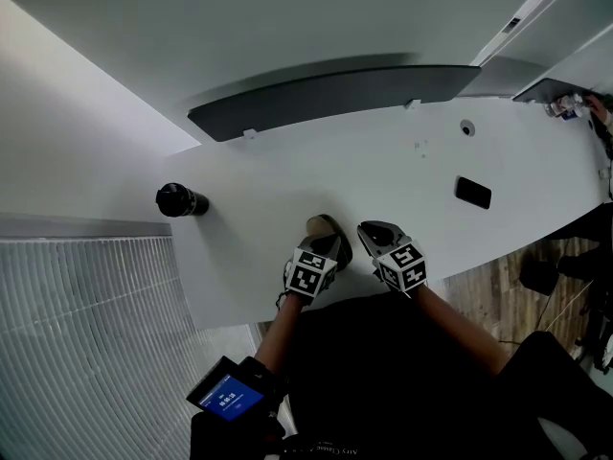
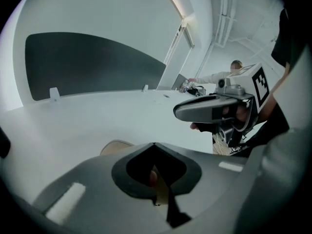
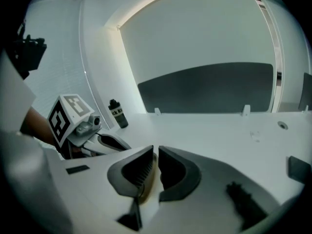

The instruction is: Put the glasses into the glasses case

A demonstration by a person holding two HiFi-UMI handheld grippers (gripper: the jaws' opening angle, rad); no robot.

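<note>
The tan, rounded glasses case is lying flat near the 6 o'clock edge of the white table.

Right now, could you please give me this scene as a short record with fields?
surface: white table
left claw: tips together, nothing seen gripped
right claw: jaws a slit apart, nothing seen between them
beside left claw: rounded tan object, possibly the glasses case
glasses: not visible in any view
also on table: black cylindrical bottle towards the left; flat black rectangular object towards the right
</note>
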